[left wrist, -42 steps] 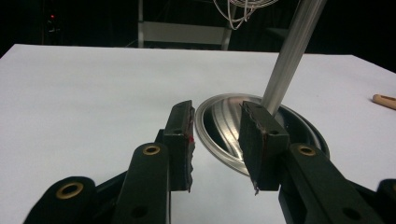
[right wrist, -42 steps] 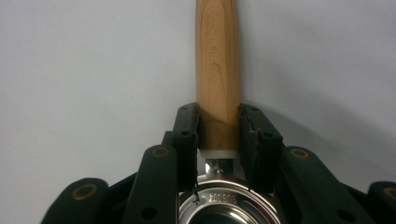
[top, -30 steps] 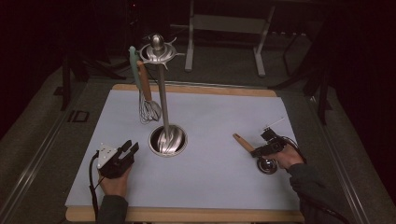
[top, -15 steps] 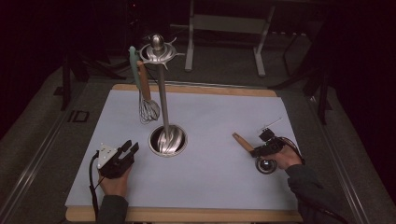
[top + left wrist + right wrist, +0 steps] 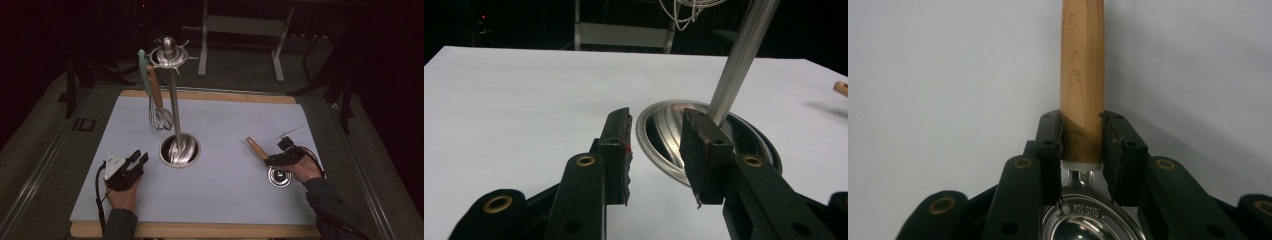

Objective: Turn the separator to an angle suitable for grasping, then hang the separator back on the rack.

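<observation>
A steel utensil stand (image 5: 173,110) rises from a round base (image 5: 179,150) in the middle of the pale mat. A whisk (image 5: 159,116) with a wooden handle and a green-handled utensil (image 5: 143,70) hang from its top hub. My left gripper (image 5: 140,156) rests open on the mat just left of the base, with nothing between its jaws (image 5: 656,150); the base (image 5: 664,125) and pole (image 5: 744,55) stand right ahead of it. My right gripper (image 5: 270,161) is shut on the wooden handle (image 5: 1082,75) of a small steel ladle, whose bowl (image 5: 279,176) lies on the mat under the hand.
The mat (image 5: 225,120) lies on a wooden board (image 5: 210,96) whose edge shows at the back and front. A thin metal rod (image 5: 290,132) lies just beyond my right hand. Behind the table stand dark floor and a metal frame (image 5: 240,30).
My right gripper has edged slightly left with the ladle's handle held in it. The left gripper has stayed where it was.
</observation>
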{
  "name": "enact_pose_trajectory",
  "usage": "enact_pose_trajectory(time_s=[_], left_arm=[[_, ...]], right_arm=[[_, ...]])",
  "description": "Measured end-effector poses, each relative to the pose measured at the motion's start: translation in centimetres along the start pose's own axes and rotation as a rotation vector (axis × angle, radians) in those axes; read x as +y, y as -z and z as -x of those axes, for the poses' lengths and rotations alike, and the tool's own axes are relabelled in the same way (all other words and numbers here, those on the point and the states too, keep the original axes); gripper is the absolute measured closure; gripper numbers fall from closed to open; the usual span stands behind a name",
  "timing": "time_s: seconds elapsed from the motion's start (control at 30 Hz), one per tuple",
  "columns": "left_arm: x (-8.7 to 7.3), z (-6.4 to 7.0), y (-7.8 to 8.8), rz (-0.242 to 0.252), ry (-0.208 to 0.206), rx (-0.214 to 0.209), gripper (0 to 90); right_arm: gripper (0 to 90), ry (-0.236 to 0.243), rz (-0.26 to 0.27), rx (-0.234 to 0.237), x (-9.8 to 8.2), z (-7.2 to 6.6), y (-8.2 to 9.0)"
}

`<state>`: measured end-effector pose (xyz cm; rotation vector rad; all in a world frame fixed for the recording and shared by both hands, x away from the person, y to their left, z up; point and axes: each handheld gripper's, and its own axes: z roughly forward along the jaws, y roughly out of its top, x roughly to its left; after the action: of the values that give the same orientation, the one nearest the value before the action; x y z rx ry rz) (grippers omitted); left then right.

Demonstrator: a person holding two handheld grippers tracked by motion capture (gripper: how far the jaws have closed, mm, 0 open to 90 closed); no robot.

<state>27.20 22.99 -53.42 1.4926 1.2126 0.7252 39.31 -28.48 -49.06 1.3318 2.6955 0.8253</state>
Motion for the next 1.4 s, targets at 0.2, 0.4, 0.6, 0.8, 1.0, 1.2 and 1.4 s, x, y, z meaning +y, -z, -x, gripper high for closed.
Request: enact_pose_trajectory(time_s=[0.2,0.4,0.6,0.8,1.0,1.2,1.4], left_arm=[[0.0,0.0,0.0,-0.001,0.000,-0.002,64.9],[0.0,0.0,-0.1,0.000,0.003,-0.002,64.9],[-0.1,0.1,-0.2,-0.004,-0.001,-0.004,64.9],[-0.1,0.1,-0.2,-0.009,-0.004,-0.003,65.0],[-0.2,0.2,-0.2,-0.009,-0.007,0.002,64.9],[-0.2,0.2,-0.3,-0.013,-0.011,0.003,64.8],[-0.2,0.2,-0.3,-0.016,-0.009,0.003,64.7]], right_arm=[[71.1,0.019,0.041,0.029,0.3,-0.7,0.4],[71.1,0.042,0.084,0.049,0.5,-1.6,0.5],[71.1,0.061,0.145,0.081,0.9,-2.4,1.0],[71.1,0.089,0.201,0.117,1.6,-3.5,1.4],[71.1,0.120,0.242,0.148,2.4,-4.5,1.5],[71.1,0.143,0.280,0.178,3.4,-5.5,1.4],[71.1,0.161,0.318,0.211,4.3,-6.7,1.4]])
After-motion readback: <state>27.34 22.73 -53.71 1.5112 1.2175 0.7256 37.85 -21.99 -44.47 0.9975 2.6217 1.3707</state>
